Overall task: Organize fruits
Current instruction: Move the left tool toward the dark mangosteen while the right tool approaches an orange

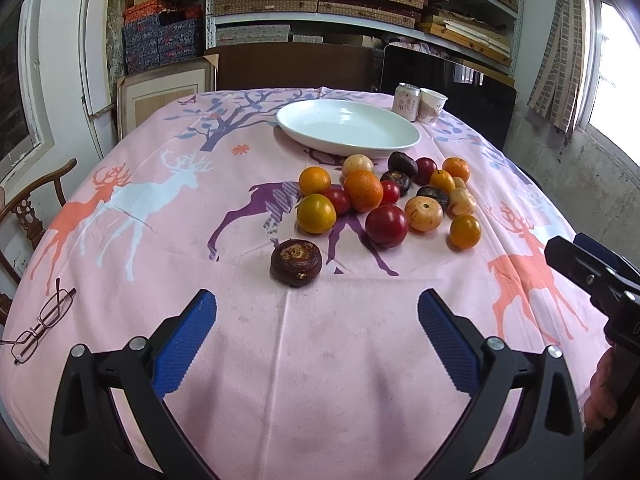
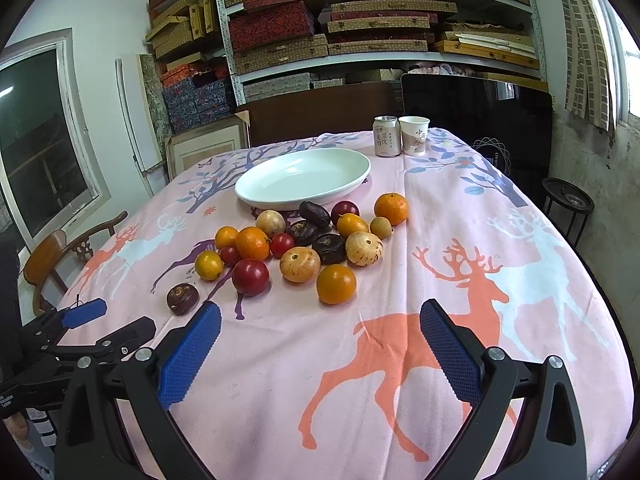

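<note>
Left tongs released | right tongs released | glasses left view only

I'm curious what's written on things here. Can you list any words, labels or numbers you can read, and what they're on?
"中国" in red, on the paper cup; a third character below it is too blurred to be sure of.
Can: red Chinese characters in columns, too blurred to read reliably.
Dark panel behind the table: a round emblem with small lettering beside it, too small to read.
Boxes on the shelves: no legible text.
</note>
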`<state>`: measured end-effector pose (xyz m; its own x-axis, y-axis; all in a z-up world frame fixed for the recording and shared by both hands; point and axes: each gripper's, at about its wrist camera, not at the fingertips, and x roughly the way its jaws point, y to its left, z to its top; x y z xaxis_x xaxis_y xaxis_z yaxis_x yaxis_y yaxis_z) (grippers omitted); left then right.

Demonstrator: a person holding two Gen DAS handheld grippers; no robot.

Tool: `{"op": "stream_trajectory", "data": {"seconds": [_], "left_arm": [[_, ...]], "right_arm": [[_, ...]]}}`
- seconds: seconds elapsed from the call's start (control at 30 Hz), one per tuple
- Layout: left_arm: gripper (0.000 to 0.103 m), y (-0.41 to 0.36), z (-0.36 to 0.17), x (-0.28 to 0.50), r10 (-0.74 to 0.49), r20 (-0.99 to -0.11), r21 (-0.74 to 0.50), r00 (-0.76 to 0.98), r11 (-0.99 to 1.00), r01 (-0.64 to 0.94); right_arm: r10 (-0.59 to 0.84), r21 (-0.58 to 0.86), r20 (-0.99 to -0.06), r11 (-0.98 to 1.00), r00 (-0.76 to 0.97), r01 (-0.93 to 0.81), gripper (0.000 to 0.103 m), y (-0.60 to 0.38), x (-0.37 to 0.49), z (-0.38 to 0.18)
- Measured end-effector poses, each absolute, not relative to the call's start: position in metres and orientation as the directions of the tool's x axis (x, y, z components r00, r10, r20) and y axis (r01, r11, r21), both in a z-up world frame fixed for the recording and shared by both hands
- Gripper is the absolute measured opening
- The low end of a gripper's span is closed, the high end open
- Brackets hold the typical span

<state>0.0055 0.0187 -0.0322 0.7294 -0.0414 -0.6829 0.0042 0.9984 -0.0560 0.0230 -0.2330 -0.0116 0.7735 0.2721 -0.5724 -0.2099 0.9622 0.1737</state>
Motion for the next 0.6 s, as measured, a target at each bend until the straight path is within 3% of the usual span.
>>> {"op": "stream_trajectory", "data": {"seconds": [0.4, 0.6], "left_arm": [[0.099, 0.028, -0.046, 0.021, -0.025, -0.718, -0.068, 0.696, 0.997, -0.034], [0.099, 0.028, -0.053, 0.038, -0.011, -0.735, -0.048, 0.678, 0.998, -0.036]], "right_arm": [[0.279, 0.187, -0.581, 0.96, 0.764, -0.208, 0.1, -0.233, 0.028, -0.019], [0.259, 0.152, -0.638, 0.966, 0.725, -0.211, 0.1, -0.225, 0.044, -0.032]]}}
